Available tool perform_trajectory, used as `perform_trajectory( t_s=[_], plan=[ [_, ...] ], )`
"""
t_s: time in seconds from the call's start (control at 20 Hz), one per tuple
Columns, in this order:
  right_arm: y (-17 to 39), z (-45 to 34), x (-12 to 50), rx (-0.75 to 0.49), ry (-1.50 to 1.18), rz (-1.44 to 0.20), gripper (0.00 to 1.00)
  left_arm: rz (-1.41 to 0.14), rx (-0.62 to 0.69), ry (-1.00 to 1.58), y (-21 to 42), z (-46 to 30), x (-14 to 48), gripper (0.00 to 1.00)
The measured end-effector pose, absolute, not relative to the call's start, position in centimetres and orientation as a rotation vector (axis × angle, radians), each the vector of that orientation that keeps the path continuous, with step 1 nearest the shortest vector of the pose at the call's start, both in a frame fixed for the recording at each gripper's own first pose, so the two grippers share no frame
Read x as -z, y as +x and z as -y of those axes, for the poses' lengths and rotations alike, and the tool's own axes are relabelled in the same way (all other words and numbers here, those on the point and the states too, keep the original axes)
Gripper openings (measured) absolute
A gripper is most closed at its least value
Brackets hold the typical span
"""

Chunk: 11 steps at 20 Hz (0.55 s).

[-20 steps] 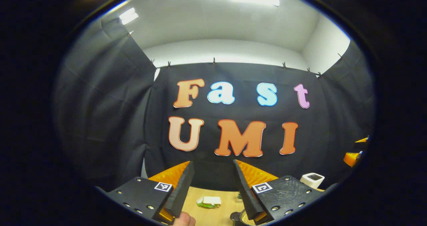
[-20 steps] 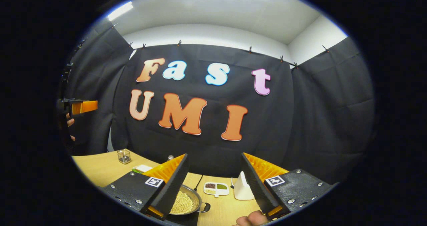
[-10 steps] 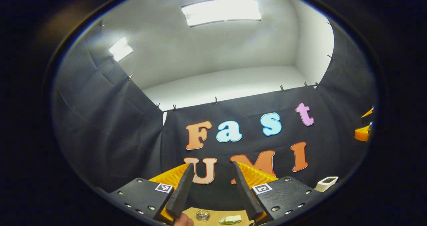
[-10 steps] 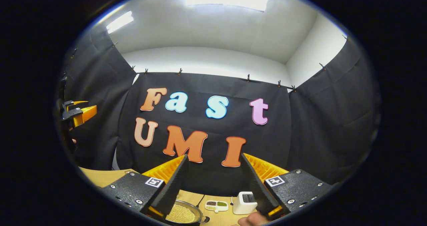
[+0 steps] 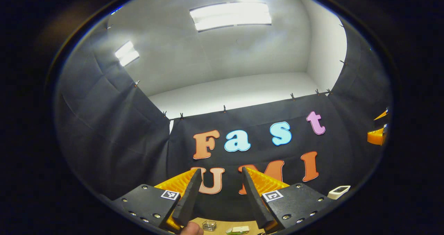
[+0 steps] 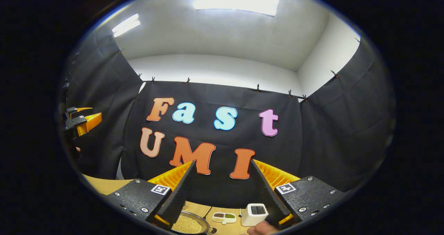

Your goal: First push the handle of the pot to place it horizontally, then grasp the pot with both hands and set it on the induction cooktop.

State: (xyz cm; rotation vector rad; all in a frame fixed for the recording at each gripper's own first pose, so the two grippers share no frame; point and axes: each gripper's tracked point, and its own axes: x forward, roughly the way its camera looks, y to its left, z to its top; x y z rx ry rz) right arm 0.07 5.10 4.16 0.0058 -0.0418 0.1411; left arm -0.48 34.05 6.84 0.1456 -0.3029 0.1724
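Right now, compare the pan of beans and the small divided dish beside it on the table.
The pan is round, metal and deep, filled with one kind of pale beans; the divided dish is white, shallow and oblong, with dark and green fillings in separate compartments. The pan sits nearer the right gripper, partly behind one finger; the divided dish lies farther back, fully visible. Both rest on the wooden table.

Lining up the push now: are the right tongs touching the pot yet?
Apart. In the right gripper view the right tongs are raised and open, pointing at the booth wall, while the pot sits on the table well below them.
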Motion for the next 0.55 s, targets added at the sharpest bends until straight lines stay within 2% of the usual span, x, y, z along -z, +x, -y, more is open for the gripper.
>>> perform_trajectory(
  t_s=[0.1, 0.55],
  plan=[
    [0.2, -5.1, -4.0, -0.147, 0.004, 0.046, 0.97, 0.294, -0.181, 0.14, -0.2, -34.4, -6.5, 0.7],
    [1.1, -6.3, -2.6, -0.197, 0.005, 0.055, 0.95, 0.265, -0.236, 0.119, 1.1, -35.9, -4.2, 0.72]
  ],
)
